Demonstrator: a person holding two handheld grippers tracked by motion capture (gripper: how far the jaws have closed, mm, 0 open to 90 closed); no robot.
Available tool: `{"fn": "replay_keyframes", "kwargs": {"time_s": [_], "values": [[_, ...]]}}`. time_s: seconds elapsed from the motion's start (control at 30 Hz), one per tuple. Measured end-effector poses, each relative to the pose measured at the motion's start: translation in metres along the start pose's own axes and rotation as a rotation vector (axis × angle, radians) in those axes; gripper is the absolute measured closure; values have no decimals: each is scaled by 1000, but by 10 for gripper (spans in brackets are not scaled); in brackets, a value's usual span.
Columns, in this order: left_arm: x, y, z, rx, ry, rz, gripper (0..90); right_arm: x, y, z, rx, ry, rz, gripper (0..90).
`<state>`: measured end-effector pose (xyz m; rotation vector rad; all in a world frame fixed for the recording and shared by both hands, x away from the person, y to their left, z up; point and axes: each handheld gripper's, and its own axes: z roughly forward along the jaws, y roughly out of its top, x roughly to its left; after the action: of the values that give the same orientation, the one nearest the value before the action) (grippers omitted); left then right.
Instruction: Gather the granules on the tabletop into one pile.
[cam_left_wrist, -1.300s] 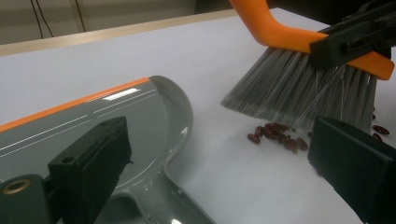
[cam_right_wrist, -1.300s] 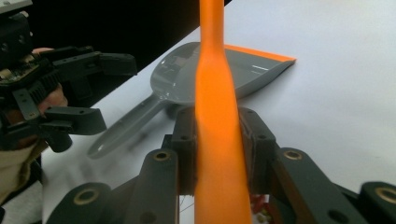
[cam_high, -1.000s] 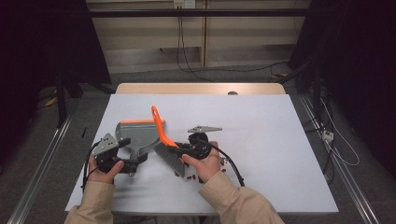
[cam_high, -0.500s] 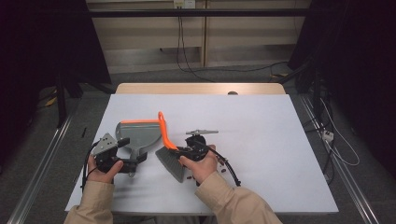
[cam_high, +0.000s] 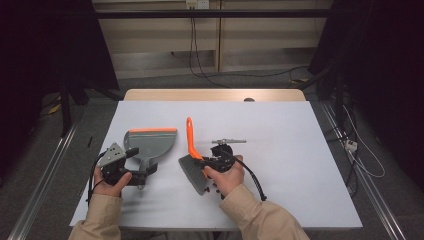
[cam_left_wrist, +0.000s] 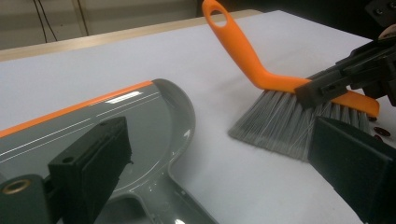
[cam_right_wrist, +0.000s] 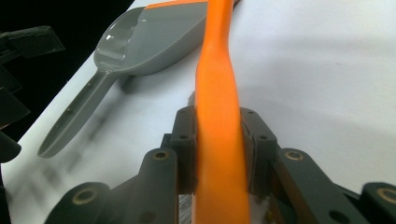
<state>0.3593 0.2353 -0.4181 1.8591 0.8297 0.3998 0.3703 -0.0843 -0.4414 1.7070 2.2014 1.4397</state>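
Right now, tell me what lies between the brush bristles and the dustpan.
Nothing visible. Bare white table separates the brush, clamped in the right gripper, from the dustpan to its left. Small dark bits lie beside the bristles on the far side from the dustpan.

The white surface (cam_high: 280, 150) is evenly lit from above, while the surrounding room is left dark. Soft, short shadows are cast beneath the brush (cam_high: 194, 165) and dustpan (cam_high: 150, 142). A glare streak is seen on the dustpan in both gripper views. The nearest jaws and the brush handle are rendered blurred there.
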Motion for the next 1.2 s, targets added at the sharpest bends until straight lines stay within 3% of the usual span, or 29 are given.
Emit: {"fn": "replay_keyframes", "kwargs": {"time_s": [0.7, 1.2], "values": [[-2, 0, 2, 8, -2, 8, 57, -28, -2, -27, -26, -50, 49, 706], [-2, 0, 3, 11, -3, 10, 56, -36, 2, -34, -32, -57, 58, 707]]}}
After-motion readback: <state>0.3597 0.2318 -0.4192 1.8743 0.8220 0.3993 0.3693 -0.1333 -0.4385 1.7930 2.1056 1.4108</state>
